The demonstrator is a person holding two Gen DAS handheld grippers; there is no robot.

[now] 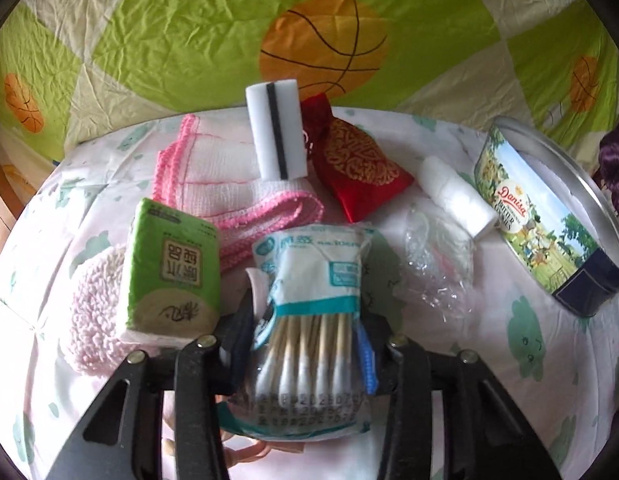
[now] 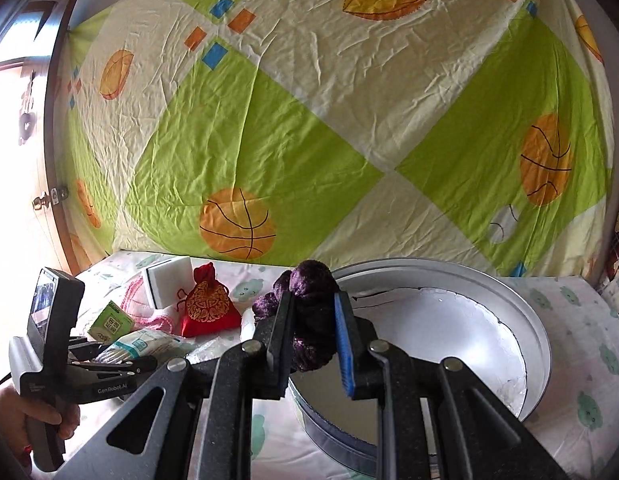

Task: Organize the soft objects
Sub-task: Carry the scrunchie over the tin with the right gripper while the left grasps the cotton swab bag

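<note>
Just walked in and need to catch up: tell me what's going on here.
A person is sorting soft things on a bed with two handheld grippers. The left gripper is clamped on a pack of cotton swabs. The right gripper holds a purple knitted bundle over the open cookie tin, which looks empty.

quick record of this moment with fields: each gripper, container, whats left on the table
left gripper: around the cotton swab pack, pads at its sides
right gripper: shut on purple fuzzy item, held over the tin
container: round cookie tin, open, inside looks empty
left on table: green tissue pack, pink cloth, white sponge, red pouch, white roll, clear plastic wrap
</note>
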